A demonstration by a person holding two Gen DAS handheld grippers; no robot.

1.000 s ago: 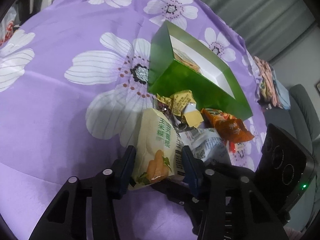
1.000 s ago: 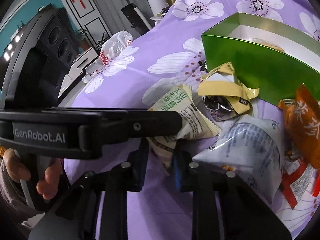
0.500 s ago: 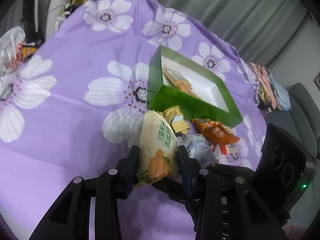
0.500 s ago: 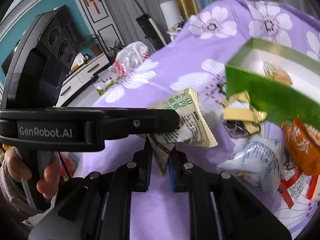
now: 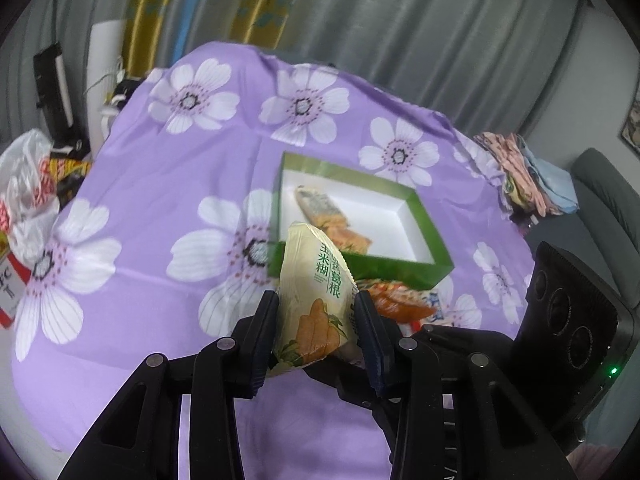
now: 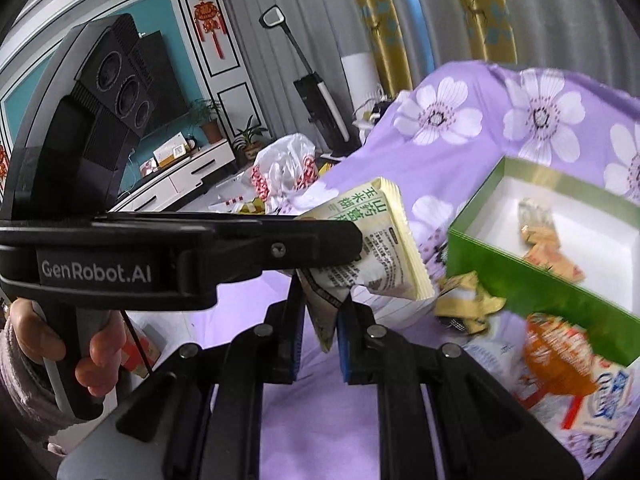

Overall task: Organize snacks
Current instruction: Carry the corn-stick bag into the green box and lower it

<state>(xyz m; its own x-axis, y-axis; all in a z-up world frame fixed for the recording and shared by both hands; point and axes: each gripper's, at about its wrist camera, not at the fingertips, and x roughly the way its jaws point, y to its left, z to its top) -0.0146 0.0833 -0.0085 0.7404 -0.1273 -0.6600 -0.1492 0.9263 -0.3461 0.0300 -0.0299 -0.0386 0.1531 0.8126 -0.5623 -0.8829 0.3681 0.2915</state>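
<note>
Both grippers are shut on one cream snack packet (image 5: 316,300) with green writing and an orange picture. My left gripper (image 5: 316,312) clamps its lower part. My right gripper (image 6: 318,312) pinches its bottom corner; the packet also shows in the right wrist view (image 6: 380,248). The packet is held in the air above the purple flowered cloth (image 5: 160,184). A green box (image 5: 400,266) with a white inside lies beyond it and holds snack packets (image 5: 320,208). Loose snacks (image 6: 560,356) lie in front of the box.
A white plastic bag (image 5: 24,188) sits at the table's left edge. Folded cloths (image 5: 528,176) lie at the far right. A grey sofa (image 5: 608,200) stands beyond the right edge. Curtains hang behind the table.
Both grippers have lifted the cream packet up off the snack pile. The box and table now look farther below.
</note>
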